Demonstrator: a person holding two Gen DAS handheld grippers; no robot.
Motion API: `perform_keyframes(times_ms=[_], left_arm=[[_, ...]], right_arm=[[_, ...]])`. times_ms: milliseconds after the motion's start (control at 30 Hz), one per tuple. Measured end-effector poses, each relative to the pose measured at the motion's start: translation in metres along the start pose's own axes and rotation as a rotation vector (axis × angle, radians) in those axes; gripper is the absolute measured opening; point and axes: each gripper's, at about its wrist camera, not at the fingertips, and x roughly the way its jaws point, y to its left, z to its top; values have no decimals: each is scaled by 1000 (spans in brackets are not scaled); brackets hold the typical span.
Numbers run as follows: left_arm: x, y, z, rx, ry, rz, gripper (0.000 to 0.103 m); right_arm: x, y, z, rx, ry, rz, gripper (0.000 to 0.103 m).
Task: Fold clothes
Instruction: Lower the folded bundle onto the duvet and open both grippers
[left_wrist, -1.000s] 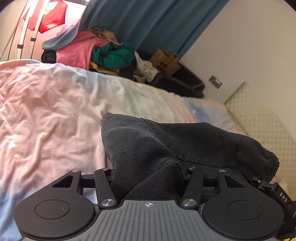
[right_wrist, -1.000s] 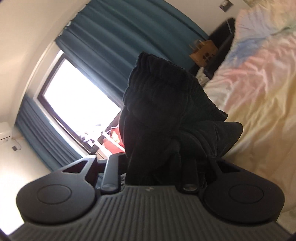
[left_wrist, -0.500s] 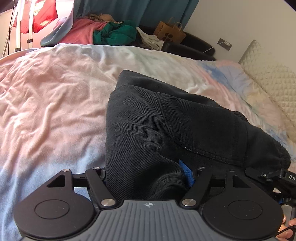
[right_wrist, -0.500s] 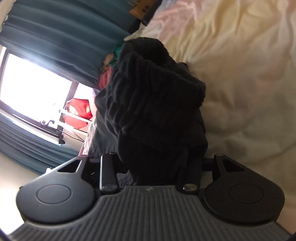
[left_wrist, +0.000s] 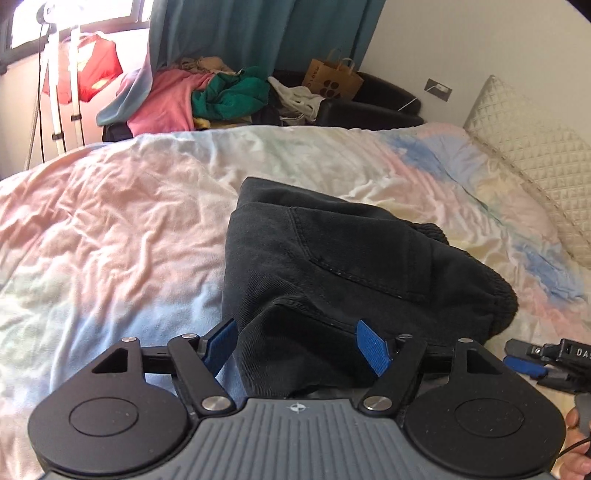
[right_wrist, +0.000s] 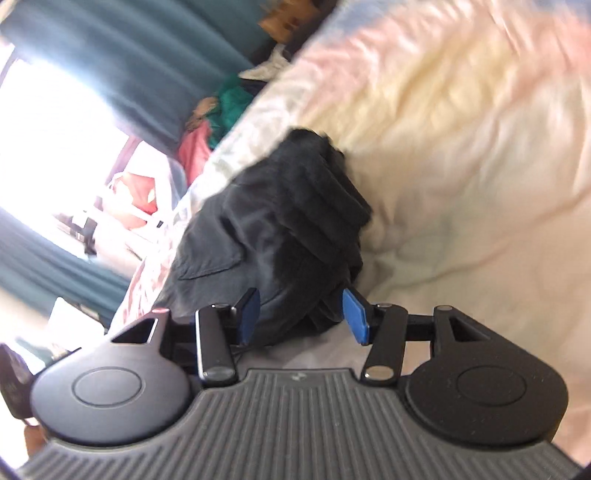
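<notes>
Pastel tie-dye sheets cover the bed (left_wrist: 110, 229), and a heap of pink and green laundry (left_wrist: 207, 96) sits by the teal curtain (left_wrist: 258, 33) along the top of the frame. Black folded trousers (left_wrist: 332, 266) lie on the bed at centre frame. At the bottom, the left tool (left_wrist: 297, 345) stands wide open, its blue pads either side of the near fold without pressing it. From the other wrist, the right tool (right_wrist: 301, 315) is opening too, the trousers' (right_wrist: 273, 221) edge between its pads, loose. Its view is blurred.
</notes>
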Motion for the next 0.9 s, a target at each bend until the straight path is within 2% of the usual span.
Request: perform_keyframes(times_ms=[67,167,200,267,367,467,533,567,633,900], left_arm=[[-31,-14,-1,44,-20,7,77],[-79,-29,-4,40,-58,-31,88],[-96,-34,-7,44,-81,-42,95],[-128,-45,-13,53,-127,-61,103],[-171,-62,-28,80,-186,-47,103],[-200,-76,-43,108,-209,29,103],[-215,-84,-56,136,-222,79,103],[-222,-87,-63,144,-235,105,103],[-234,-89,-78,138,-259,139,103],[-253,-89,-125,128,-342,185,103]], right_arm=[[-27,15,0,-59,-36,-18,53],[-68,40,8,-155,-79,6,71],[-80,50,6,-194,-91,7,78],[-102,70,3,-272,-114,8,79],[-128,96,-7,-323,-148,24,79],[-154,121,-23,-385,-190,34,80],[-168,135,-37,-438,-218,30,91],[-172,141,-45,-464,-230,21,90],[-178,148,-60,-506,-247,11,90],[-186,157,-109,-590,-318,-35,90]])
